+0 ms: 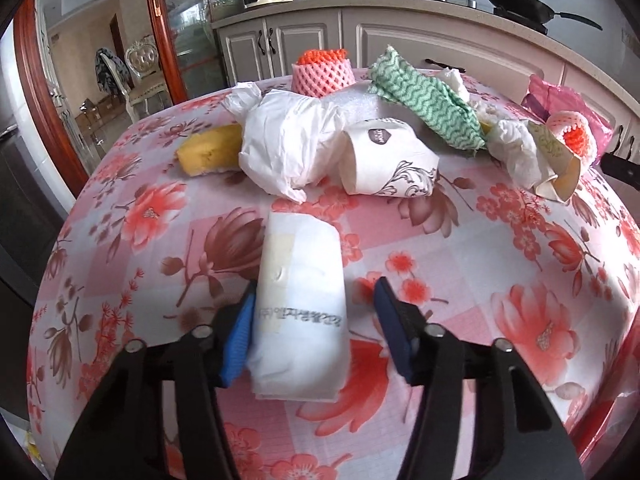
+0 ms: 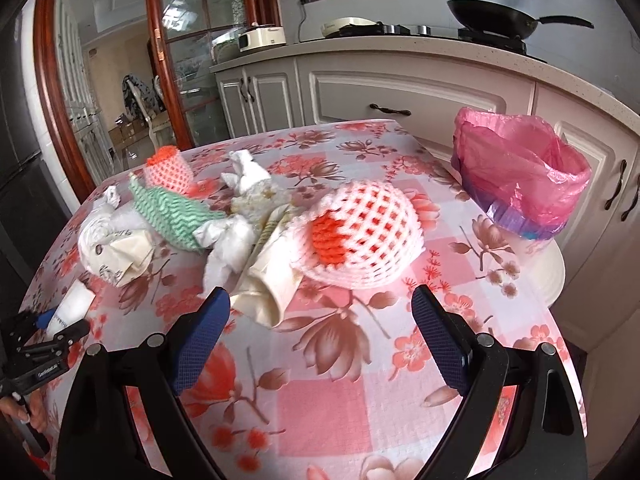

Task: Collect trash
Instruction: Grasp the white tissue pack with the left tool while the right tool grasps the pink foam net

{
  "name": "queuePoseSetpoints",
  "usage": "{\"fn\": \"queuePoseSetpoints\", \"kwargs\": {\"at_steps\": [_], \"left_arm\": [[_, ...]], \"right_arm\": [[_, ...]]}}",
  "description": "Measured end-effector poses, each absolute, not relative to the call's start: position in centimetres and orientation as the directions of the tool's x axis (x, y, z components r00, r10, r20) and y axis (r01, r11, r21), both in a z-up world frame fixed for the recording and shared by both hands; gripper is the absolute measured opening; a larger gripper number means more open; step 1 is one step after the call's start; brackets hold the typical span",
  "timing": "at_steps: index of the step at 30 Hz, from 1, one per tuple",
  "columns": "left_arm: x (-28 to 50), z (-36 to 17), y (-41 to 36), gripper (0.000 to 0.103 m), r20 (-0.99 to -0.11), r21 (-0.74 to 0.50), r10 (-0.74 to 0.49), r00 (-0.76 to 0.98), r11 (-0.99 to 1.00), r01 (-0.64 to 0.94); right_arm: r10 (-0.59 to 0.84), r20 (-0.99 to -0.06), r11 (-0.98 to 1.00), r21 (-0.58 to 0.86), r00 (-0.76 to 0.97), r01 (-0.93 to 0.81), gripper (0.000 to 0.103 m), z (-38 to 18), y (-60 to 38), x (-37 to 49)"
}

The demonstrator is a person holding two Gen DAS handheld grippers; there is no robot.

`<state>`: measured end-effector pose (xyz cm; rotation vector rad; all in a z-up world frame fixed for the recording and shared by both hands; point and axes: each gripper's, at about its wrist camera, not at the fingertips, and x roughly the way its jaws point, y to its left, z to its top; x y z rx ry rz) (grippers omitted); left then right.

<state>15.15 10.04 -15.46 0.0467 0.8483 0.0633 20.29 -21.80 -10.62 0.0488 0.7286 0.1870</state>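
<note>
My left gripper is open around a white wrapped packet with printed text. The left pad touches it and the right pad stands apart. The packet lies on the flowered tablecloth. My right gripper is open and empty, just short of a pink foam fruit net and a crushed paper cup. A bin lined with a pink bag stands at the table's right edge. The left gripper shows at the far left of the right wrist view.
A trash pile lies across the table: crumpled white paper, a printed paper cup, a green cloth, a yellow sponge, another foam net and tissues. Kitchen cabinets stand behind.
</note>
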Motion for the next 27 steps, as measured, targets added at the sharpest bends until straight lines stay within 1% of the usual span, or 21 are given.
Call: {"fn": "queuePoseSetpoints", "kwargs": {"at_steps": [1,2,7,12,14,17,21,23,25,26,27], "left_arm": [[15.2,-15.4,9.9,0.039,-0.747,0.062,0.065,0.661,0.998,-0.029],[15.2,-15.4,9.8,0.038,-0.747,0.061,0.062,0.662,0.998,-0.025],[15.2,-15.2,9.5,0.035,-0.735,0.057,0.054,0.676,0.998,-0.017],[15.1,-14.0,9.0,0.035,-0.702,0.049,0.045,0.710,0.999,-0.015],[15.2,-13.7,8.7,0.035,-0.695,0.041,0.035,0.718,0.999,-0.010],[15.2,-13.4,8.1,0.035,-0.686,0.042,0.029,0.727,0.999,0.000],[15.1,-13.4,7.4,0.035,-0.686,0.046,0.020,0.728,0.999,0.016],[15.1,-13.5,7.2,0.035,-0.688,0.043,0.012,0.725,0.999,0.025],[15.2,-13.6,7.1,0.035,-0.691,0.039,0.005,0.723,0.999,0.031],[15.3,-13.7,7.0,0.035,-0.692,0.037,0.001,0.722,0.999,0.033],[15.3,-13.7,7.0,0.035,-0.691,0.035,-0.001,0.723,0.999,0.035]], "right_arm": [[0.182,-0.658,0.983,0.116,0.730,-0.141,0.086,-10.7,-22.1,20.7],[0.174,-0.661,0.985,0.127,0.730,-0.120,0.086,-10.7,-22.6,21.4],[0.167,-0.650,0.984,0.157,0.741,-0.084,0.086,-10.3,-23.4,23.4],[0.160,-0.623,0.981,0.185,0.765,-0.054,0.086,-9.5,-23.9,25.2],[0.152,-0.632,0.981,0.191,0.760,-0.037,0.086,-9.8,-24.1,26.4],[0.138,-0.670,0.981,0.193,0.729,-0.008,0.086,-11.0,-24.2,27.9],[0.140,-0.705,0.981,0.195,0.695,-0.001,0.086,-12.8,-24.2,28.2],[0.165,-0.711,0.978,0.209,0.684,-0.018,0.082,-13.5,-24.2,27.9],[0.195,-0.708,0.973,0.226,0.678,-0.043,0.063,-13.8,-24.1,27.5],[0.196,-0.704,0.974,0.223,0.683,-0.050,0.059,-13.7,-23.9,27.3],[0.194,-0.696,0.976,0.211,0.691,-0.061,0.050,-13.5,-23.7,27.0]]}}
